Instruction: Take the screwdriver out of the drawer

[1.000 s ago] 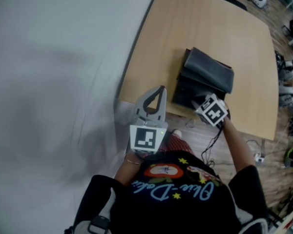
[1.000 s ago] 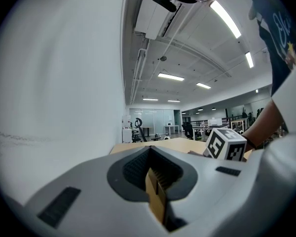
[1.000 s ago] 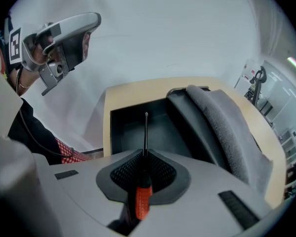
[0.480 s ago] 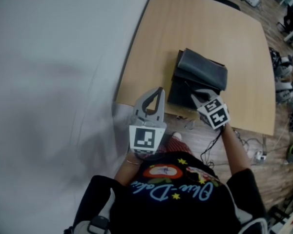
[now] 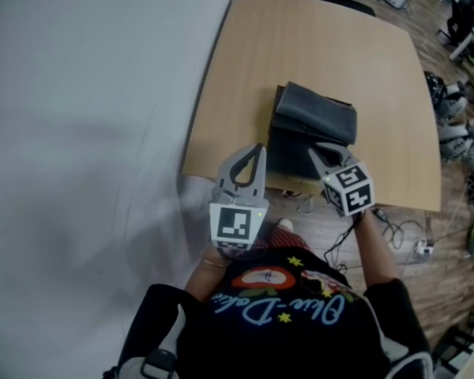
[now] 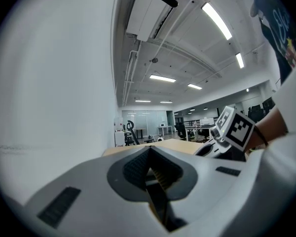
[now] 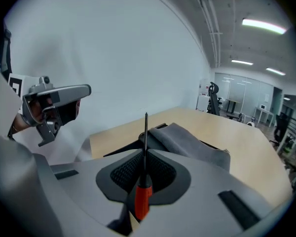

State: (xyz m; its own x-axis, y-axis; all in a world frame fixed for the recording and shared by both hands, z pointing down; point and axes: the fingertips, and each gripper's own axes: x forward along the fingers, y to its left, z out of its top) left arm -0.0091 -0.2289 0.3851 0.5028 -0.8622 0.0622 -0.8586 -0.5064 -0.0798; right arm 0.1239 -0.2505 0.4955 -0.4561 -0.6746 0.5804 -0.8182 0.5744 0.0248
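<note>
In the right gripper view a screwdriver (image 7: 142,197) with an orange handle and a thin black shaft stands between the jaws of my right gripper (image 7: 144,155), which is shut on it. Its tip points over the dark grey drawer unit (image 7: 187,138). In the head view that unit (image 5: 312,125) sits on the wooden table (image 5: 300,46) near its front edge, and my right gripper (image 5: 316,151) hovers at the unit's front right. My left gripper (image 5: 257,148) is shut and holds nothing, just left of the unit at the table's edge.
A white wall (image 5: 79,133) runs along the table's left side. Cables (image 5: 395,226) lie on the wood floor to the right of the person. Office chairs and desks stand beyond the table's far edge.
My right gripper has drawn back from the drawer unit toward the person with the screwdriver in it. The left gripper has stayed where it was.
</note>
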